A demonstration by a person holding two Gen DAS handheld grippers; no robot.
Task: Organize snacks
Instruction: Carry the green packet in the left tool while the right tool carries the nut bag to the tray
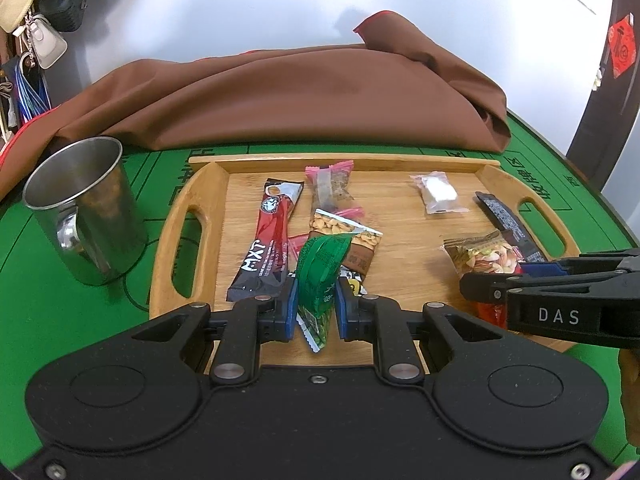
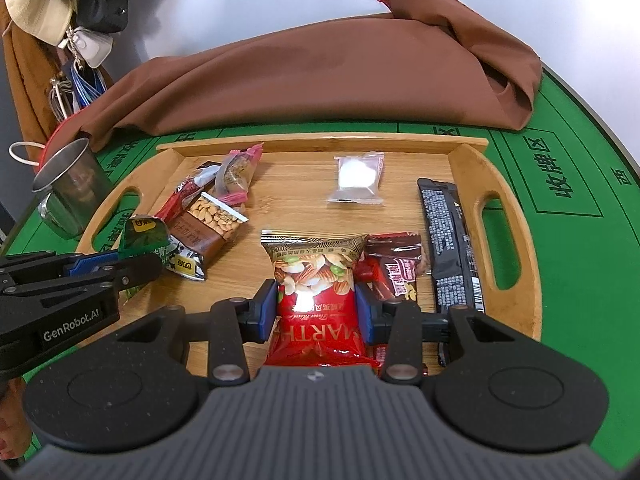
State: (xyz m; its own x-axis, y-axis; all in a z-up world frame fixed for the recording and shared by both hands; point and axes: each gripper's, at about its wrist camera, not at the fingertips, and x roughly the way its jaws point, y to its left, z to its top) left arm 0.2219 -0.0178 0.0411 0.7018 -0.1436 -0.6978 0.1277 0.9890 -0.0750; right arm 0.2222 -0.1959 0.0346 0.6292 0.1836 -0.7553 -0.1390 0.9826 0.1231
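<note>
**Both grippers clamped on snack packets over the wooden tray**

The wooden tray (image 1: 208, 184) lay on the green table (image 1: 72, 312) and carried the loose snacks. Ahead of the left gripper (image 1: 317, 304) lay a red-and-black stick sachet (image 1: 268, 236), a peanut packet (image 1: 348, 232) and a pink-ended candy (image 1: 330, 186), overlapping one another. Farther ahead and to its right sat a clear pouch with a white sweet (image 1: 438, 194). A steel mug (image 1: 86, 208) stood off the tray, to the left of those jaws; its contents could not be made out.

The left gripper's jaws stood narrow, pinching a green packet (image 1: 320, 276) upright between the blue pads (image 1: 291, 308).

The right gripper (image 2: 316, 312) held a red mixed-nut bag (image 2: 316, 276), its jaws pressed against both sides. Just right of those jaws lay a dark red packet (image 2: 396, 268), then a long black sachet (image 2: 452, 248) near the tray's handle slot.
</note>
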